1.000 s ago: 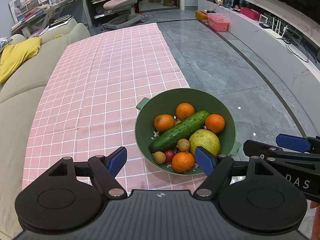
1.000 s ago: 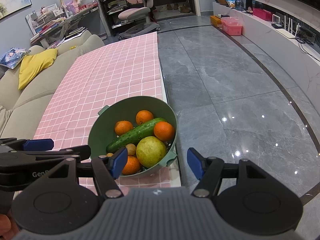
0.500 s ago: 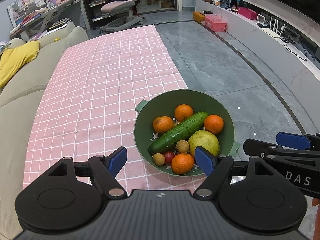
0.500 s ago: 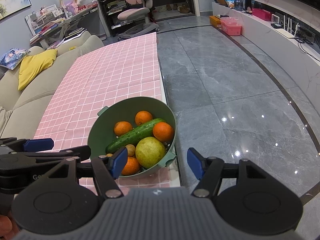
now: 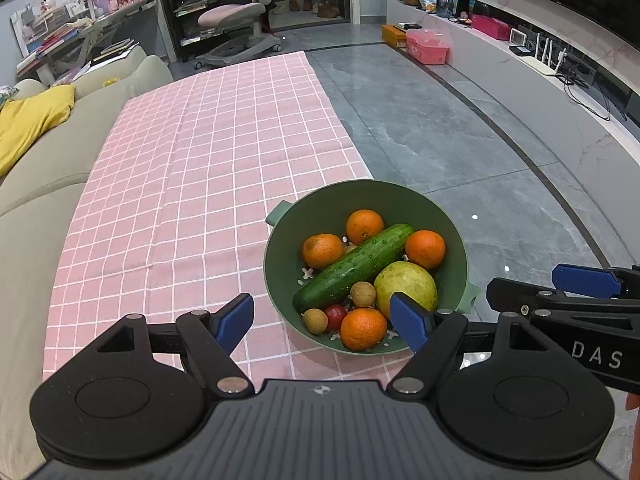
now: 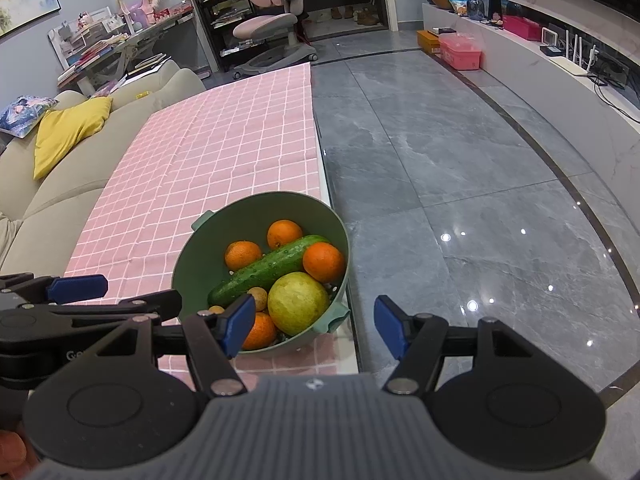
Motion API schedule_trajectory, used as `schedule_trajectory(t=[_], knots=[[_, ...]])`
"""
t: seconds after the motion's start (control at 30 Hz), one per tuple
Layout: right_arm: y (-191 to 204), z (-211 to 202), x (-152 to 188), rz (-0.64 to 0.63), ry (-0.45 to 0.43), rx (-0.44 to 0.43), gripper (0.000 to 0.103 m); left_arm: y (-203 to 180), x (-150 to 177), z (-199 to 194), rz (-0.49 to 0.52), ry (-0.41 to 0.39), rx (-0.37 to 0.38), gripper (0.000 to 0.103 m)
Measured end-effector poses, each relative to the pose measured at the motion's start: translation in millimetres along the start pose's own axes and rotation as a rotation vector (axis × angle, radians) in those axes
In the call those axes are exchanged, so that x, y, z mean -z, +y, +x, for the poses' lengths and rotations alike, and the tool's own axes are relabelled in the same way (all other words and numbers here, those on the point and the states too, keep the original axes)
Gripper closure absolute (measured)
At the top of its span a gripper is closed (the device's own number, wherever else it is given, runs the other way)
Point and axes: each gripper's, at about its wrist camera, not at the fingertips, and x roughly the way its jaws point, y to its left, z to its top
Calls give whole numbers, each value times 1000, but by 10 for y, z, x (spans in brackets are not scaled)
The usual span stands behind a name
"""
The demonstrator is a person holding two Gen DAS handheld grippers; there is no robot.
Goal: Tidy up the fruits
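A green bowl (image 5: 280, 264) (image 6: 192, 256) stands near the table's right front corner on a pink checked cloth (image 5: 200, 184) (image 6: 224, 148). In it lie a cucumber (image 5: 354, 266) (image 6: 272, 270), several oranges (image 5: 364, 226) (image 6: 324, 262), a large yellow-green fruit (image 5: 406, 282) (image 6: 298, 302), small brown fruits (image 5: 363, 294) and a cherry tomato (image 5: 335, 316). My left gripper (image 5: 322, 322) hovers open above the bowl's near edge, holding nothing. My right gripper (image 6: 314, 326) is open and empty over the bowl's right handle and the table edge.
A beige sofa (image 5: 36, 184) with a yellow cushion (image 5: 28, 128) runs along the table's left side. Grey tiled floor (image 6: 460, 168) lies to the right. A pink chair (image 5: 236, 20), a desk and a low white cabinet (image 5: 540, 80) stand farther off.
Both grippers stay where they were, jaws unchanged. The left view has tilted very slightly, so the bowl sits a touch lower and left in the picture.
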Motion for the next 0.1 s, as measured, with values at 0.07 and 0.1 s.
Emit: schedule_trajectory(t=[0.07,0.1], knots=[[1,2,2,1,1,1,40,-2,6,4,2,-4,1,12],[4,1,4,1,1,2,40,-2,10,6,2,-5,2,12]])
